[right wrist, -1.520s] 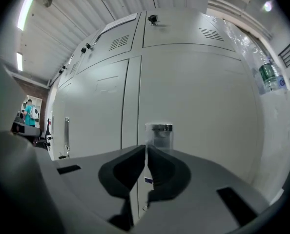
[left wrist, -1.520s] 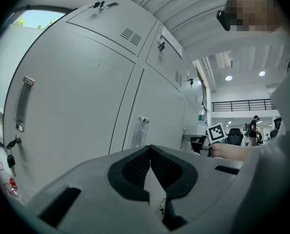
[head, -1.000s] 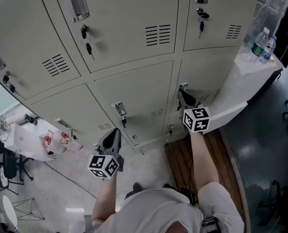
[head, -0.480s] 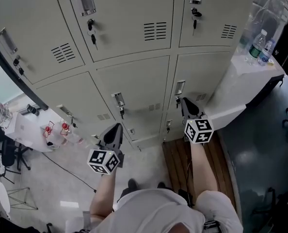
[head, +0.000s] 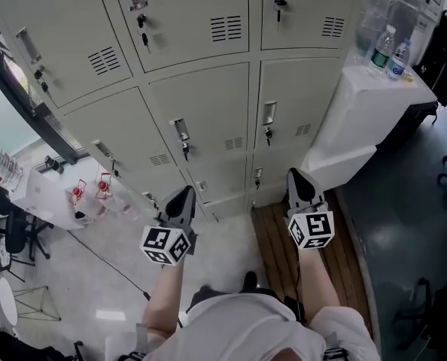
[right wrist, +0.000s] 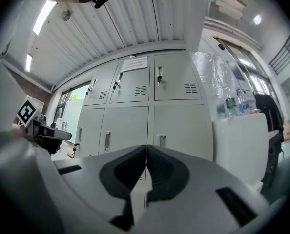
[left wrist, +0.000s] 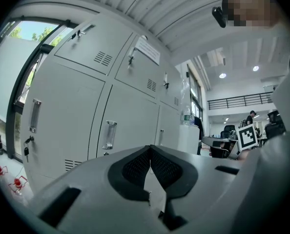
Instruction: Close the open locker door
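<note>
A bank of grey lockers [head: 208, 111] fills the head view, and every door I see lies flush with its frame. The right-column door [head: 295, 107] carries its handle [head: 269, 113] and a key below it. My right gripper [head: 295, 174] hangs a little in front of the lockers, low in that column, shut and empty, touching nothing. My left gripper [head: 183, 195] is level beside it, also shut and empty. In the left gripper view the left gripper [left wrist: 150, 149] points along the locker fronts [left wrist: 86, 111]. In the right gripper view the right gripper [right wrist: 146, 147] faces the closed doors [right wrist: 150, 116].
A white cabinet [head: 374, 104] with two water bottles [head: 389, 51] stands against the lockers' right end. A wooden floor panel [head: 276, 247] lies under the right arm. At the left are a white table [head: 50, 201] with red items, a chair and a floor cable [head: 110, 265].
Both grippers have drawn back from the lockers, the right one leaving the right-column door's handle. The lockers now sit farther off in the head view.
</note>
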`<act>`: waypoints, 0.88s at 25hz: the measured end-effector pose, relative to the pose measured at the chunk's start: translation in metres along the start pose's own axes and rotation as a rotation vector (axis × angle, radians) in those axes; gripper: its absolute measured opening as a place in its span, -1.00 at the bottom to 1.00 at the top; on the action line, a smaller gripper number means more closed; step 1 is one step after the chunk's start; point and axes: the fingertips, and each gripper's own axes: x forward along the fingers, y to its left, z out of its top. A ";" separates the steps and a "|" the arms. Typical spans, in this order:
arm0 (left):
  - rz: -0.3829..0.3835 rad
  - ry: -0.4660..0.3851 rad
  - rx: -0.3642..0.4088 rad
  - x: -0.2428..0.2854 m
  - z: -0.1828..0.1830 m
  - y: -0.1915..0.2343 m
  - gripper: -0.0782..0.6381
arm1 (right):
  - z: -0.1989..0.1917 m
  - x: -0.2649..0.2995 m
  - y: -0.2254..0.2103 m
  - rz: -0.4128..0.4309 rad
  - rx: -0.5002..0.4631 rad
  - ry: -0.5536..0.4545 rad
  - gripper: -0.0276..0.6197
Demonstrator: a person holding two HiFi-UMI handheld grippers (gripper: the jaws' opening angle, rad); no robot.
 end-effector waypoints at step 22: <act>-0.145 -0.034 0.006 -0.057 0.011 -0.005 -0.76 | -0.002 -0.080 0.067 -0.145 0.039 0.054 -0.88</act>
